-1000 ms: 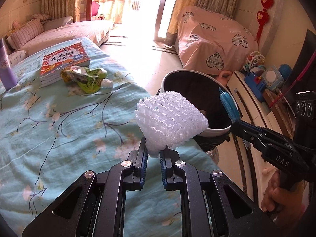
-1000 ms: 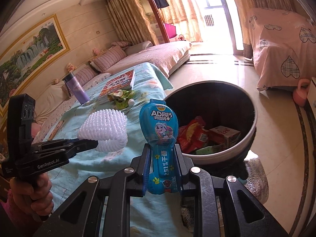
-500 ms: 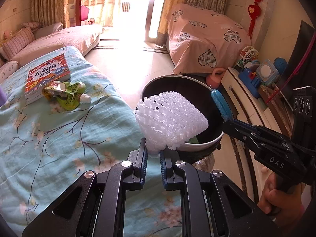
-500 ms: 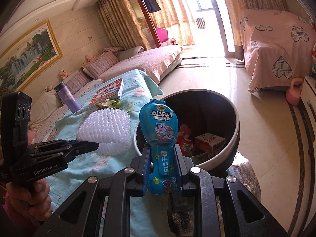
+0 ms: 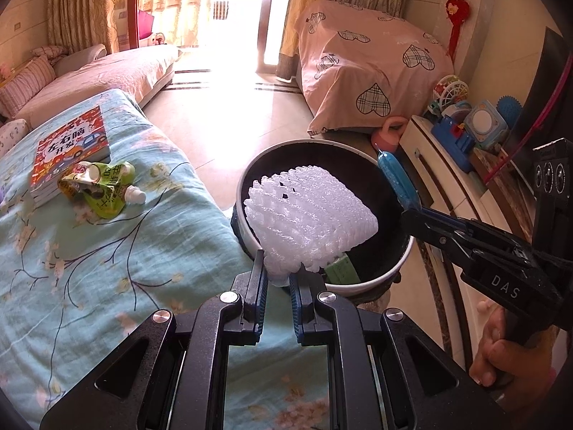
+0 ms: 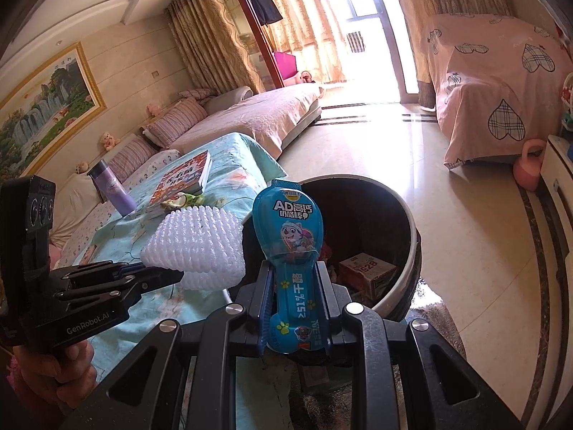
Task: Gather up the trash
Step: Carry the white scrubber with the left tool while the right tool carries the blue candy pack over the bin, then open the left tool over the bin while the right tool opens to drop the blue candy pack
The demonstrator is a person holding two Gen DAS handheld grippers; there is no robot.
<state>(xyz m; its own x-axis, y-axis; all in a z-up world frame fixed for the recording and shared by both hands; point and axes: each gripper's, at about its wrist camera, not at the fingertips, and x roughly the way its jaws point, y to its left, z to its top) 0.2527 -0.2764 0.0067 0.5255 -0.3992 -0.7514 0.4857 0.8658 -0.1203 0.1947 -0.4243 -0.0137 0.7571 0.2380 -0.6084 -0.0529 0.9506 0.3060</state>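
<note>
My left gripper [image 5: 278,279] is shut on the edge of a white foam net sleeve [image 5: 308,222], which hangs over the near rim of the round black bin [image 5: 372,279]. My right gripper [image 6: 293,279] is shut on a blue cheese-stick wrapper [image 6: 288,229] held upright above the bin [image 6: 412,236]. The bin holds a small carton [image 6: 369,268] and other wrappers. In the left wrist view the right gripper [image 5: 412,208] enters from the right with the blue wrapper [image 5: 395,177] over the bin's far side. A crumpled green pouch [image 5: 98,188] lies on the turquoise cloth.
A book [image 5: 70,147] lies on the cloth-covered table [image 5: 107,268] beside the pouch, and a purple bottle [image 6: 109,188] stands farther back. A pink covered chair [image 5: 369,82], a sofa [image 6: 258,114], a toy shelf [image 5: 462,132] and a pink kettlebell [image 6: 528,172] ring the tiled floor.
Both grippers have travelled toward the bin with their loads. The foam sleeve, earlier over the table's edge, now hangs over the bin's near rim, and the bin looms larger in both views.
</note>
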